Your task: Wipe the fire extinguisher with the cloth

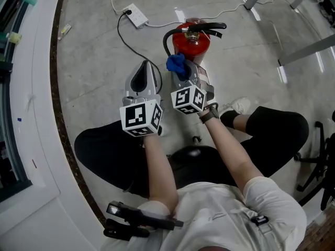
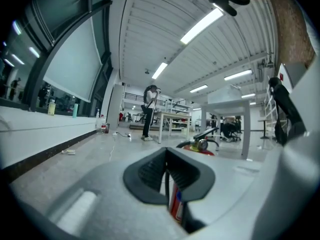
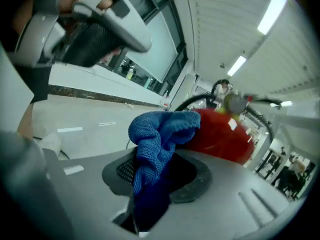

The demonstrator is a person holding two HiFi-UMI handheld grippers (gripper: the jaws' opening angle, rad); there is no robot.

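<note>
A red fire extinguisher [image 1: 191, 42] with a black hose and handle stands on the floor just beyond my hands. My right gripper [image 1: 184, 73] is shut on a bunched blue cloth [image 1: 176, 64], which touches the near side of the cylinder. In the right gripper view the blue cloth [image 3: 159, 143] bulges up from the right gripper [image 3: 150, 181] against the extinguisher [image 3: 224, 133]. My left gripper [image 1: 142, 71] hangs a little left of the extinguisher, jaws shut with nothing held. In the left gripper view the left gripper [image 2: 167, 173] points at the extinguisher [image 2: 199, 146].
A white power strip [image 1: 135, 15] and black cable [image 1: 124, 42] lie on the floor behind. Grey table legs [image 1: 306, 48] cross the upper right, with a chair base [image 1: 319, 166] at the right. A curved white ledge [image 1: 36, 114] runs along the left. My knees flank both grippers.
</note>
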